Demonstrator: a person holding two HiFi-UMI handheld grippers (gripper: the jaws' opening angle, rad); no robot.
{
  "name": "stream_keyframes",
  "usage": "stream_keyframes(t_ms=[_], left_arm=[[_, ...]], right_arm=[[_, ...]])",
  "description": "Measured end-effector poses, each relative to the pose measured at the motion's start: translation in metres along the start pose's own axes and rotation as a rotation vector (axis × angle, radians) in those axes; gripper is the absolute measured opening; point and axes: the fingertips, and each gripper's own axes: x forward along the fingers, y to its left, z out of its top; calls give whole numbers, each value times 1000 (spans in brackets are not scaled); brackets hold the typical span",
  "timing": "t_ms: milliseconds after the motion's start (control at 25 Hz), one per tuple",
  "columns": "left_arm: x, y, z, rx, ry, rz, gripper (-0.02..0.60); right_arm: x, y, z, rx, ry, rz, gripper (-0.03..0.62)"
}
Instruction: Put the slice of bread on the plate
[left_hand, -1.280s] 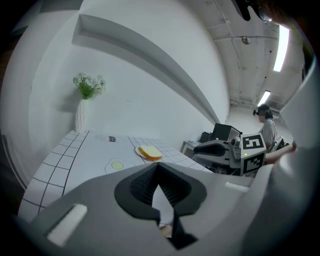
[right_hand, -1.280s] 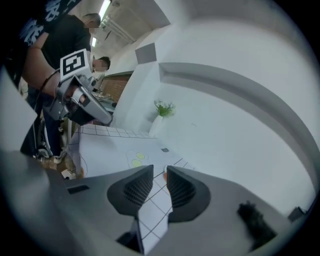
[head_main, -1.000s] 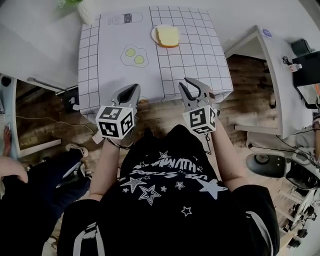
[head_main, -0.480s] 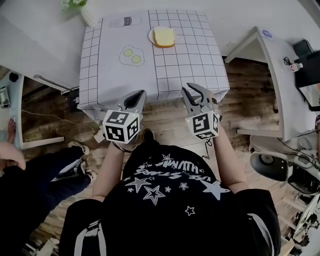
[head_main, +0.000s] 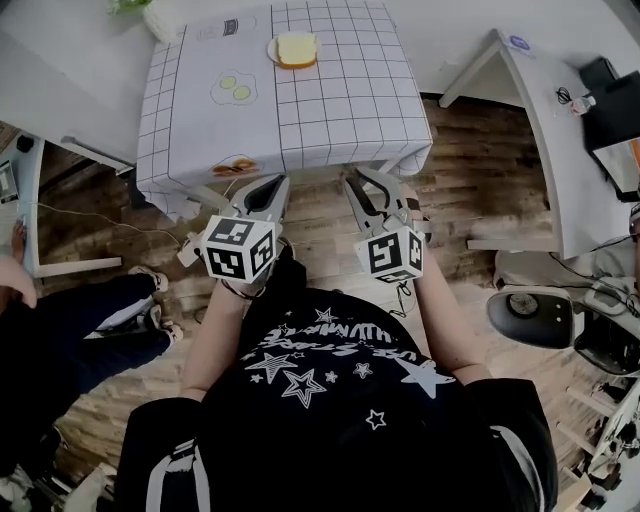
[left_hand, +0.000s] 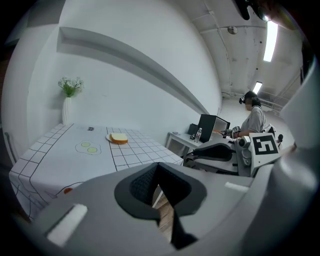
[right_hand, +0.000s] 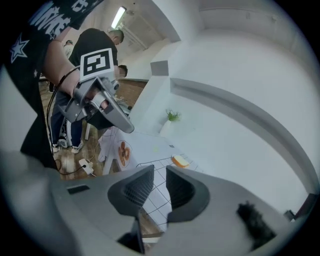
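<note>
My left tongs (head_main: 274, 184) are closed and empty; my right tongs (head_main: 366, 181), a little apart, empty, have just been closing.

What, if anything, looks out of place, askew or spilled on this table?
Nothing stands out. The slice of bread lies flat on the plate at the table's far side, the checked tablecloth lies flat on top, the vase stands upright, and nothing is spilled.
</note>
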Motion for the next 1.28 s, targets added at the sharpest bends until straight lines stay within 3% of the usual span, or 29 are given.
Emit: stream_keyframes(t_ms=[280, 560, 880, 1280], left_arm=[[-26, -48, -12, 29, -24, 31, 9], [-58, -72, -22, 17, -68, 96, 9], [-73, -112, -43, 39, -57, 76, 9], [-90, -113, -47, 36, -80, 61, 9]], right_arm=[[-52, 12, -4, 32, -83, 40, 46], [-107, 31, -4, -12, -134, 26, 14], [-140, 45, -18, -17, -88, 31, 12], [-141, 55, -3, -12, -85, 21, 12]])
